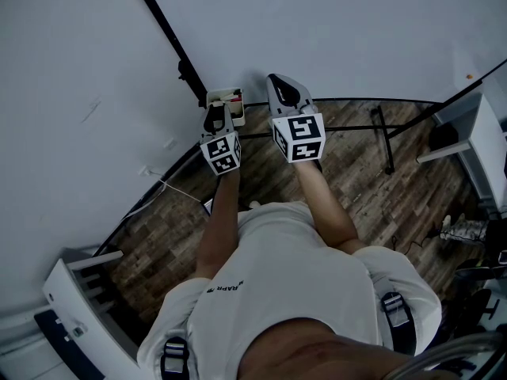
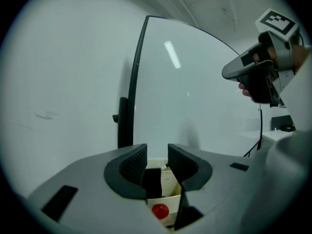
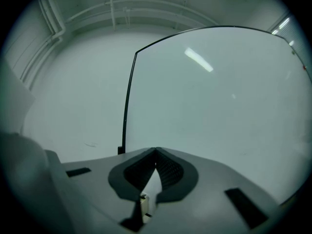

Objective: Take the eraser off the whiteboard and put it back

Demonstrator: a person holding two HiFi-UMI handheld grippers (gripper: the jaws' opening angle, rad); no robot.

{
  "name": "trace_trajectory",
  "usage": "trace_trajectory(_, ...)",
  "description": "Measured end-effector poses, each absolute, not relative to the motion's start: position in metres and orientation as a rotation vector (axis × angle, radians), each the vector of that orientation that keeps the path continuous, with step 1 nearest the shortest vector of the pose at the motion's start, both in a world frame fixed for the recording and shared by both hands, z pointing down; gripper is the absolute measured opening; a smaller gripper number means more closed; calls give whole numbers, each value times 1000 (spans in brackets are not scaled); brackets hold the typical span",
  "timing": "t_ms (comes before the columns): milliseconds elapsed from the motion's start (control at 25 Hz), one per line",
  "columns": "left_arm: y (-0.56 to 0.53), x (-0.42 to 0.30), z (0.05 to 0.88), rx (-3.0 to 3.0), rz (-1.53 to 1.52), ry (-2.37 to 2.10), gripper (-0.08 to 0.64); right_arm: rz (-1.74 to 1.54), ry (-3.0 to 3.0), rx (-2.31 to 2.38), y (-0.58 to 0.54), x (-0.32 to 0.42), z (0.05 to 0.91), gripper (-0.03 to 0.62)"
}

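Observation:
My left gripper (image 1: 215,111) (image 2: 157,155) is held level just above a small white tray (image 1: 225,98) (image 2: 168,186) fixed at the whiteboard's (image 1: 333,30) (image 2: 195,91) left edge. Its jaws stand partly apart. Through the gap a dark block (image 2: 151,182), apparently the eraser, shows against the left jaw, with white tray visible between it and the right jaw. A red round item (image 2: 160,211) lies in the tray. My right gripper (image 1: 277,80) (image 3: 156,152) (image 2: 228,73) hangs beside it facing the whiteboard (image 3: 209,96), with its tips together and nothing held.
A black frame bar (image 1: 170,34) (image 2: 134,87) runs along the board's left edge, with pale wall to its left. The board's black stand legs (image 1: 380,137) cross the wooden floor. A white cabinet (image 1: 475,145) is at right and a white unit (image 1: 79,291) at lower left.

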State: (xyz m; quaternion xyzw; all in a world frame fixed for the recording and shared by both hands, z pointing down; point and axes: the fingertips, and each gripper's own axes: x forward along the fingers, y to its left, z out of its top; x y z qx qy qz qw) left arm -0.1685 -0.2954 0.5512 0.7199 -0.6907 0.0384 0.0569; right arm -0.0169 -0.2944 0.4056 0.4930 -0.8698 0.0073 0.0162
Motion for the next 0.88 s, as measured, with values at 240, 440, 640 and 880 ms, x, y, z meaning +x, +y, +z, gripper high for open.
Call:
trace_trajectory(240,-295,-160,535,2226,116,-2088,57,24,-2705,1532,-294,-18,406,12)
trace_trajectory(440,-292,-154,513,2248,81,-2106,20,25,-2708,1532,-293,-18,407,12)
trace_trajectory(640,-291,-151,499,2261,62,-2114,3,27,-2707,1533,-293,-16,407,12)
trace_trajectory(880,-292,-149,486,2269,49,-2105,3,22,-2715,1531,-292,-16,404,12)
